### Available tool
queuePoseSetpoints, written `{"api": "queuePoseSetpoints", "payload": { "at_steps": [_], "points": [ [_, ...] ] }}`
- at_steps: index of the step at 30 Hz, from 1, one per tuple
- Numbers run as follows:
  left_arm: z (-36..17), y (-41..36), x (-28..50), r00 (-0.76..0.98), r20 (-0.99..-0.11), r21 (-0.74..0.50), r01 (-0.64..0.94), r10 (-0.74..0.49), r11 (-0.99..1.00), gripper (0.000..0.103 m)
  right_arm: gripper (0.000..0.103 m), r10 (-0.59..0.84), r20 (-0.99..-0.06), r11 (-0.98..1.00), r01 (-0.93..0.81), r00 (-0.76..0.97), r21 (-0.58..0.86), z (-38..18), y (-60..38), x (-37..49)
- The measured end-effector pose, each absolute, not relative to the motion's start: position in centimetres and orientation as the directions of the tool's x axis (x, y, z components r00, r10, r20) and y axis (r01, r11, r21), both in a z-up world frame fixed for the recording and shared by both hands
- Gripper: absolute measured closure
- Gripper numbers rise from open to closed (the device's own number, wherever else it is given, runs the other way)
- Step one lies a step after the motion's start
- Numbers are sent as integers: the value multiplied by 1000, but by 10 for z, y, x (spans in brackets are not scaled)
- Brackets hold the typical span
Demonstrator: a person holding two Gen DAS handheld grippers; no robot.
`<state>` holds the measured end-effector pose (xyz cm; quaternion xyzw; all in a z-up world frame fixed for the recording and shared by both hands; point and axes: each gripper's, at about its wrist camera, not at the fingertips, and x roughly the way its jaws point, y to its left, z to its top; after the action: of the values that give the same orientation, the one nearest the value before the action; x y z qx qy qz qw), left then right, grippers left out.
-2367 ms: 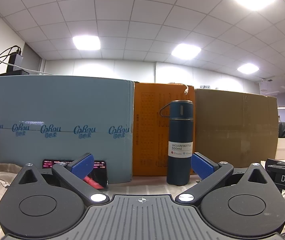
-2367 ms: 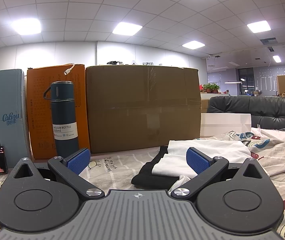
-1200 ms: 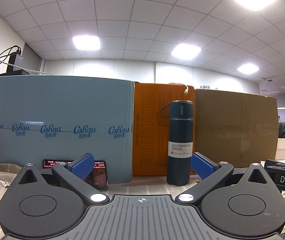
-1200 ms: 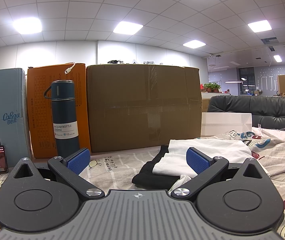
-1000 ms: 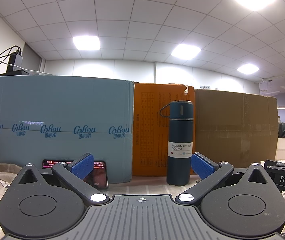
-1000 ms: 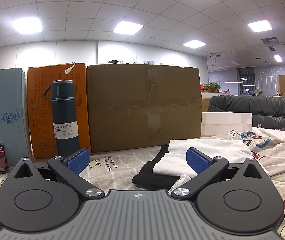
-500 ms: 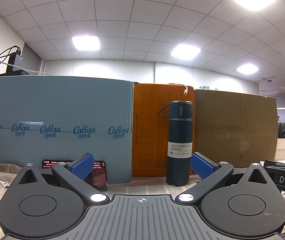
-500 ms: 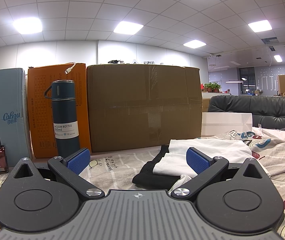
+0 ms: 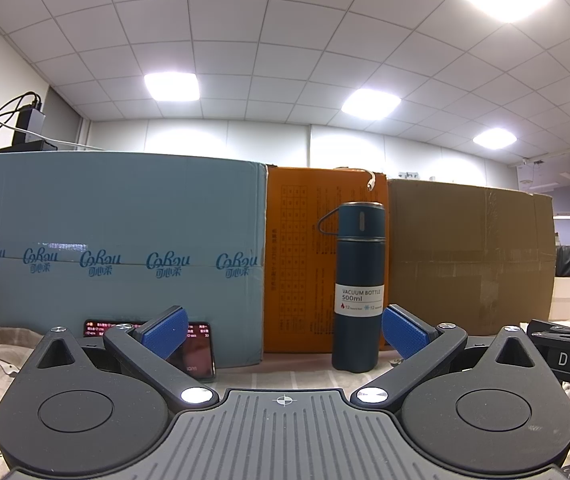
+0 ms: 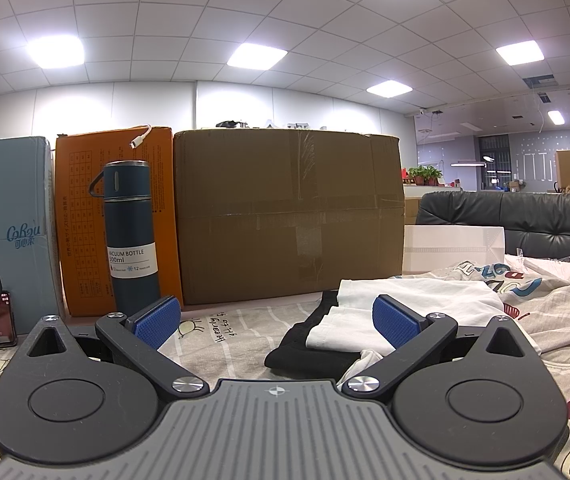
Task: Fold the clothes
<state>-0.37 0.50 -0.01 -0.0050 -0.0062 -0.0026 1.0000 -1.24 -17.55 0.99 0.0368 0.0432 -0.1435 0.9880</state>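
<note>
A folded white garment (image 10: 413,304) lies on a folded black garment (image 10: 301,344) on the patterned cloth (image 10: 229,328), just ahead and right of my right gripper (image 10: 277,318). The right gripper is open and empty, low over the cloth. My left gripper (image 9: 285,330) is open and empty, level, facing the boxes. No garment shows in the left wrist view. The other gripper's black body (image 9: 569,354) shows at that view's right edge.
A blue box (image 9: 117,256), an orange box (image 9: 305,256) and a brown cardboard box (image 10: 289,216) stand in a row at the back. A dark vacuum bottle (image 9: 359,288) stands before the orange box. A phone (image 9: 193,354) leans on the blue box. A printed cloth (image 10: 557,304) lies right.
</note>
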Motion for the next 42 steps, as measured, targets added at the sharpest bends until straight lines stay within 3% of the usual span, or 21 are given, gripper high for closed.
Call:
{"api": "queuePoseSetpoints", "payload": {
  "at_steps": [42],
  "points": [
    [1, 4, -4, 1000, 23, -13, 10, -10, 1000, 0, 0, -249, -94, 965, 256, 964, 63, 10, -175, -14]
  ]
}}
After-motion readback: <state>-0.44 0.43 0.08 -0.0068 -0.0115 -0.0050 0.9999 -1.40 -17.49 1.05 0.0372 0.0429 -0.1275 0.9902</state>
